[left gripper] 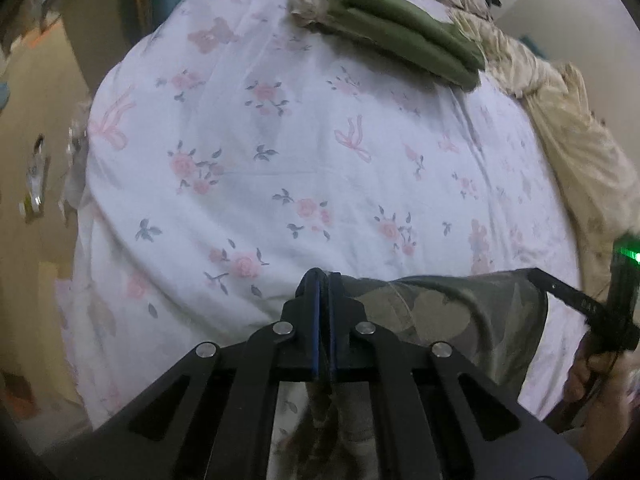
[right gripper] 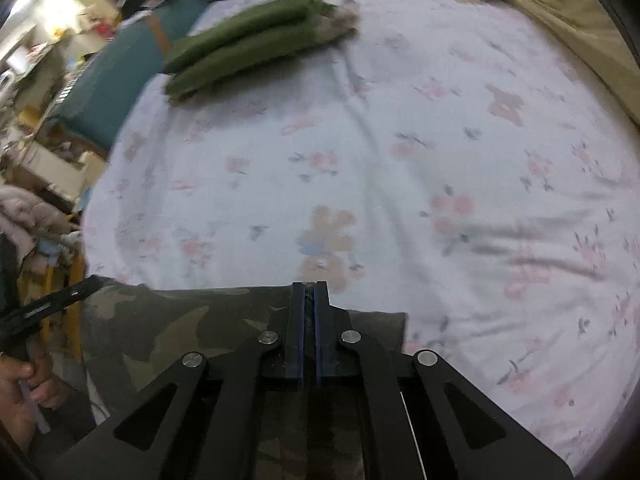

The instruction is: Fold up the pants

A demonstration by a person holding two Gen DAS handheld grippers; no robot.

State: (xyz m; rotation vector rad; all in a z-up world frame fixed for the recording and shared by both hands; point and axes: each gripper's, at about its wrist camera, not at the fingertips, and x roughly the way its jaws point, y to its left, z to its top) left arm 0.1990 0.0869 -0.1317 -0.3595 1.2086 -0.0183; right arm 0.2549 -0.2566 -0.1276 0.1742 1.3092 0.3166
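Camouflage pants (left gripper: 448,320) are stretched between my two grippers above the near edge of a floral bed sheet (left gripper: 280,152). My left gripper (left gripper: 323,280) is shut on one end of the pants' top edge. My right gripper (right gripper: 309,290) is shut on the other end, and the cloth (right gripper: 180,320) spreads to its left. The right gripper also shows at the right edge of the left wrist view (left gripper: 560,292). The left gripper shows at the left edge of the right wrist view (right gripper: 60,300). The pants hang down below the fingers, out of sight.
Folded olive-green pants (left gripper: 404,36) lie at the far side of the bed, also in the right wrist view (right gripper: 244,36). A beige blanket (left gripper: 580,152) lies bunched along the right side. A teal cushion (right gripper: 120,76) and cluttered furniture stand beyond the bed's left edge.
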